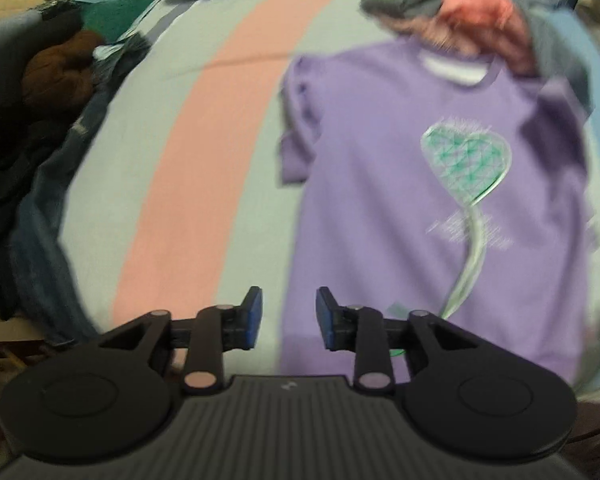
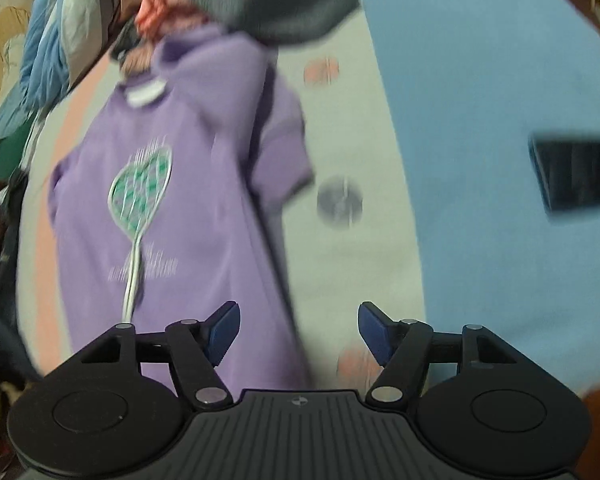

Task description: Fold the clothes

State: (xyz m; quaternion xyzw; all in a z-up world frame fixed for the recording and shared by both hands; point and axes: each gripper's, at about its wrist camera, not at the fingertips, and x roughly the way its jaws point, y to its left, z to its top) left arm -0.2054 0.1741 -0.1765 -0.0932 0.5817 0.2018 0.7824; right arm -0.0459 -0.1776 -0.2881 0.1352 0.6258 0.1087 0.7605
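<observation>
- A purple T-shirt with a green heart-shaped racket print lies spread flat, front up, on a striped bed sheet of pale green, pink and blue bands; its collar points away from me.
- My left hand-held gripper hovers above the shirt's near left hem edge, jaws parted a moderate gap, holding nothing.
- My right hand-held gripper hovers by the shirt's near right edge, over the sheet, jaws wide apart, also empty.
- The shirt lies unfolded, sleeves out to the sides. Both views are motion-blurred.
- To fold well, I judge that each gripper should pinch only the shirt's cloth, not the sheet beneath, at matching points on either side, so that the fold line runs straight.
- Heaped clothes, grey and coral among them, touch the collar and could snag.
- More dark garments are piled at the left.
- I see no basket, box or other container.
</observation>
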